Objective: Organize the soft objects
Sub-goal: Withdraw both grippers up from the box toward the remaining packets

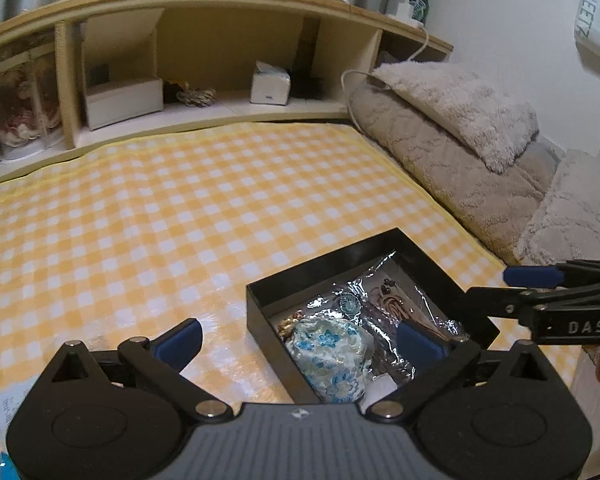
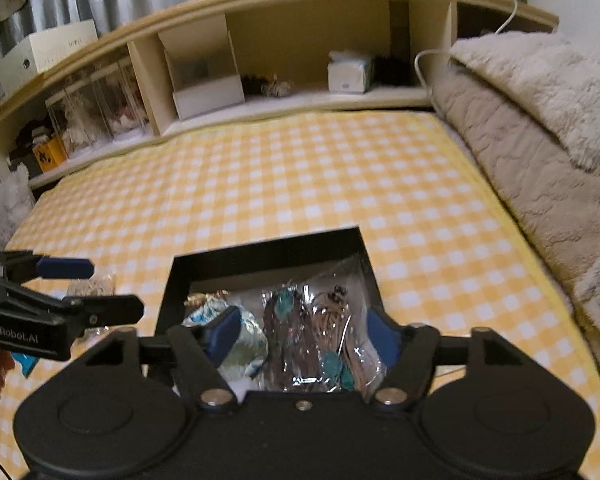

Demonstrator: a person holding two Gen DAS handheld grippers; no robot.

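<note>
Both of my tongs hang over the near end of the bed with their blue pads spread wide and nothing held between them. My left gripper [image 1: 298, 340] stands with its jaws far apart: the left pad [image 1: 180, 340] floats above the yellow checked sheet [image 1: 172, 208], while the right pad [image 1: 418, 344] sits low over the black box [image 1: 260, 304], inside its near right part, just above the crinkled clear wrap [image 1: 384, 280]; whether it touches that wrap I cannot tell. Between those pads, in the box's near left corner, lies the floral fabric pouch [image 1: 332, 356], pale with blue flowers, resting against the box wall. My right gripper [image 2: 300, 336] is also parted wide and grips nothing; its left pad [image 2: 222, 336] hovers over the pouch [image 2: 252, 344] and its right pad [image 2: 380, 338] sits by the box's right wall [image 2: 370, 276], with the wrapped bundle of brown cords and teal beads [image 2: 312, 328] lying between them. From the left wrist view I see my right tool's fingers [image 1: 534, 276] reaching in from the right above the box's far right edge. Beyond the sheet runs a wooden headboard shelf [image 1: 204, 4], and grey fluffy bedding [image 1: 460, 104] lies along the right side.
</note>
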